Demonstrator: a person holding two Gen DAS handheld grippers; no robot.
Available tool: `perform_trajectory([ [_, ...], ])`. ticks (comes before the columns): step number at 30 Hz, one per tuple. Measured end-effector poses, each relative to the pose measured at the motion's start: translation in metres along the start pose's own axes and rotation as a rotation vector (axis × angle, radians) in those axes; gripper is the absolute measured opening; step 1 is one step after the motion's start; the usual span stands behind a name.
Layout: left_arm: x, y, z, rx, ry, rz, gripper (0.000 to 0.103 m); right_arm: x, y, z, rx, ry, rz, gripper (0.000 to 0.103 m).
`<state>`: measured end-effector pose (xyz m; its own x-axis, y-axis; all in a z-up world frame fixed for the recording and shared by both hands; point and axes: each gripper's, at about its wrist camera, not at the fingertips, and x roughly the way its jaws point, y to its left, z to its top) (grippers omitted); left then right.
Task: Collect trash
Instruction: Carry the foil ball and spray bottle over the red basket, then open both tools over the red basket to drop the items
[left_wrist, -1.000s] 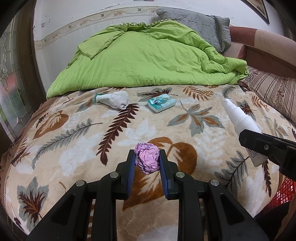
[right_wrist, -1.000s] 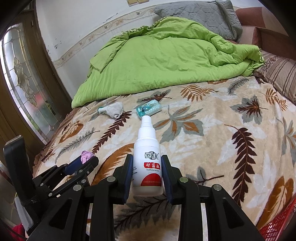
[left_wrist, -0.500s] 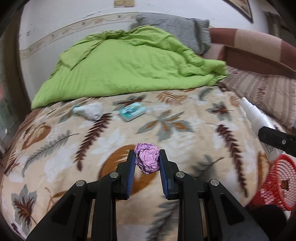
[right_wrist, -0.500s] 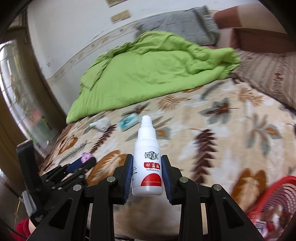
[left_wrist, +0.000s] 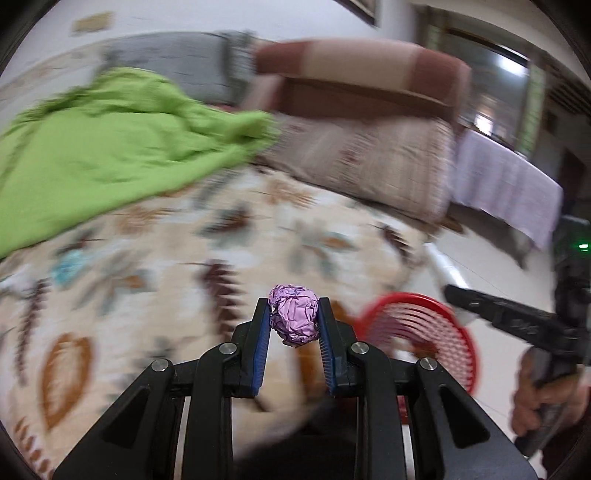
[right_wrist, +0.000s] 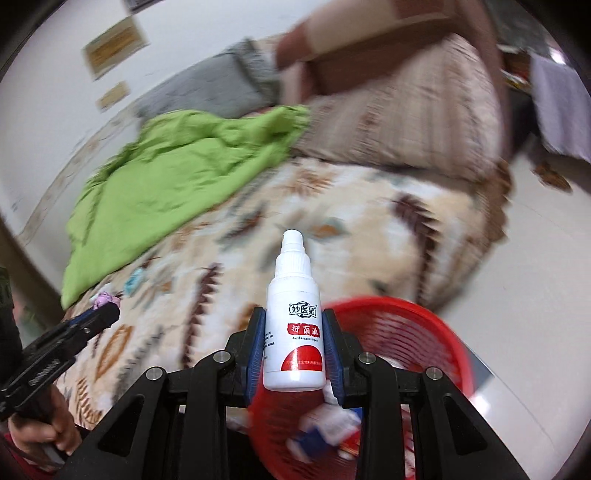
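Left wrist view: left gripper (left_wrist: 293, 325) at lower centre, jaws clamped on crumpled purple foil ball (left_wrist: 294, 318), red basket (left_wrist: 417, 325) at right, contents hidden; right wrist view: right gripper (right_wrist: 294, 347) clamping upright white bottle (right_wrist: 294, 328) with red label, basket's trash visible below.

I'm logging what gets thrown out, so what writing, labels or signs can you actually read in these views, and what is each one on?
"妙医星": framed logo on the white bottle held in the right gripper.
"抑菌液": red characters below it on the same bottle.
Small line under that, side print and text on the red band: too small to read.
Wall plaques: blurred, unreadable.
Purple foil ball in the left gripper: no text.
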<state>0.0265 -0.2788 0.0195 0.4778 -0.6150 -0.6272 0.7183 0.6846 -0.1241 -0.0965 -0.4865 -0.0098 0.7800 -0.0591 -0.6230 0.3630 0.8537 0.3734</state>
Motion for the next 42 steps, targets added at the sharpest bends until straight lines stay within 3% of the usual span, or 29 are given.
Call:
perform_trajectory([
  [4,0.033,-0.046,0.001,0.048,0.091,-0.131,0.024,-0.003,-0.04,-0.013,0.064,0.028,-0.046,0.033],
  [10,0.076,-0.093,-0.008,0.099,0.234,-0.269,0.025,0.001,-0.065,-0.024,0.092,0.061,-0.067,0.034],
  [11,0.079,-0.097,-0.01,0.1,0.253,-0.28,0.027,0.002,-0.066,-0.024,0.094,0.067,-0.064,0.035],
  [13,0.079,-0.095,-0.01,0.091,0.248,-0.277,0.044,-0.001,-0.067,-0.023,0.091,0.056,-0.069,0.042],
  [22,0.057,-0.052,0.004,0.007,0.173,-0.203,0.06,0.0,-0.05,-0.012,0.077,0.035,-0.036,0.042],
  [29,0.037,-0.002,0.007,-0.064,0.125,-0.113,0.063,0.01,-0.019,-0.006,0.027,0.055,0.007,0.046],
  [36,0.01,0.072,0.003,-0.186,0.079,-0.016,0.064,0.034,0.032,0.0,-0.062,0.1,0.068,0.049],
  [42,-0.021,0.159,-0.009,-0.338,0.042,0.085,0.064,0.06,0.107,0.009,-0.181,0.12,0.151,0.053],
])
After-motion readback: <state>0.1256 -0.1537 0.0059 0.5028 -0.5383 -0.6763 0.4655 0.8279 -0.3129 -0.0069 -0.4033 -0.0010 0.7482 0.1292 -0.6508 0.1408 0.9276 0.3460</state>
